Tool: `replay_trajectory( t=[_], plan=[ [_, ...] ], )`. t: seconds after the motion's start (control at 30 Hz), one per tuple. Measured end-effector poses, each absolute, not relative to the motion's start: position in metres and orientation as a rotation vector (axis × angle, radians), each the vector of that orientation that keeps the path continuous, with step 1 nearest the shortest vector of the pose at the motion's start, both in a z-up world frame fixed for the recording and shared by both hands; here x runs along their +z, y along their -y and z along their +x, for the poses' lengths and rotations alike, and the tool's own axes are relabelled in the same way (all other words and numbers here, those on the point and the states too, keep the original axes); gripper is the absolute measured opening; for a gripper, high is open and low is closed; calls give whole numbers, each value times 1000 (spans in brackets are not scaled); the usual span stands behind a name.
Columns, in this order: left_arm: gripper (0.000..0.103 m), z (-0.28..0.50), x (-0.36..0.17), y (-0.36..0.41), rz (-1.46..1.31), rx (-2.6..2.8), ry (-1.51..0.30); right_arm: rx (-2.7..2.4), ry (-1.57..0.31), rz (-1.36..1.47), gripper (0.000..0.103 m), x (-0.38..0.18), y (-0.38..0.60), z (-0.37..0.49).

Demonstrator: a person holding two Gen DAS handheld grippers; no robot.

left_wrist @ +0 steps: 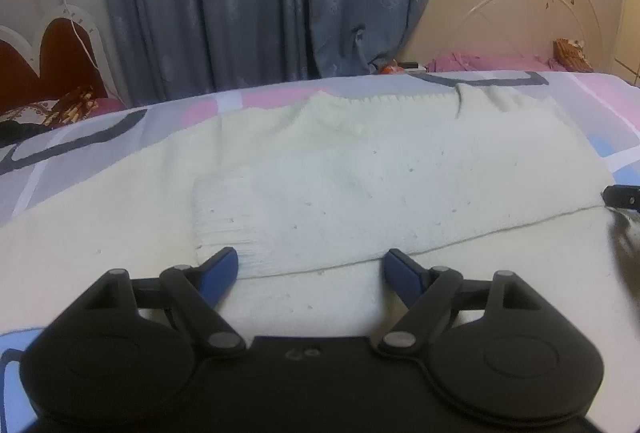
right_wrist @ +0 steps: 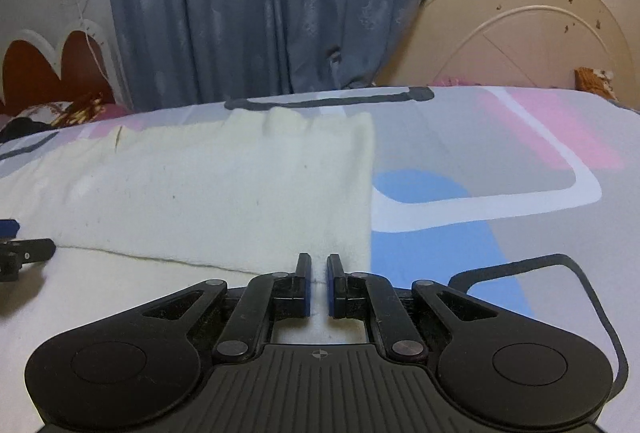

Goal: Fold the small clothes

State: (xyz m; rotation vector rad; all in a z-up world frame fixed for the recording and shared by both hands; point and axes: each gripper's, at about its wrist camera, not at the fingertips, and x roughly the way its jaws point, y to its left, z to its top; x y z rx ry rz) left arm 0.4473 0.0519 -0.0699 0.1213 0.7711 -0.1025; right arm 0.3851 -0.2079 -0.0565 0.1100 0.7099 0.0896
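**Cream knit on the bed, one sleeve laid across its body**

Nearest my left lens sat the left gripper [left_wrist: 312, 269]: matte black plastic linkage arms with steel pivot pins, ending in blue pads [left_wrist: 222, 271]. Its jaws stood wide and released, with nothing pinched; the ribbed cuff [left_wrist: 224, 221] of the sweater [left_wrist: 360, 185] lay just ahead of the gap. In my right view the right gripper [right_wrist: 319, 281] had its two blue-faced fingers drawn nearly together, and a thin ridge of cream fabric ran up between them, so I read them as clenched on the sweater's near edge.

The sweater was a soft, pale cream knit, fuzzy on the surface, with tiny eyelet dots scattered over it and tight ribbing at the cuff and neckline. It lay flat on a bedspread [right_wrist: 480, 161] printed smooth in grey, pink, blue and white blocks with dark outlines. Its long axis ran left to right across both views. One sleeve was folded over the body as a broad band, its cuff pointing toward the left of my left view and its lower edge slanting up to the right. In the right view the garment ended in a straight fold edge running away from the lens.

Behind the bed hung pleated blue-grey curtains [left_wrist: 260, 1] and a curved cream headboard [right_wrist: 532, 33].
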Motion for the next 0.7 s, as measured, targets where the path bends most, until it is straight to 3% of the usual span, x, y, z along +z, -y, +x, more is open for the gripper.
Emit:
replay_trajectory(
  t=[0.47,0.53,0.7],
  plan=[
    [77,422,-52,-99,42,-35,-745,68,-708,187,5,-43,213,375],
    [69,416,-50,-126,9,16,-762,53,-707,199,5,-43,213,371],
    [61,391,-55,-209,-106,197,-811,7,-733,240,5,-45,213,364]
  ],
)
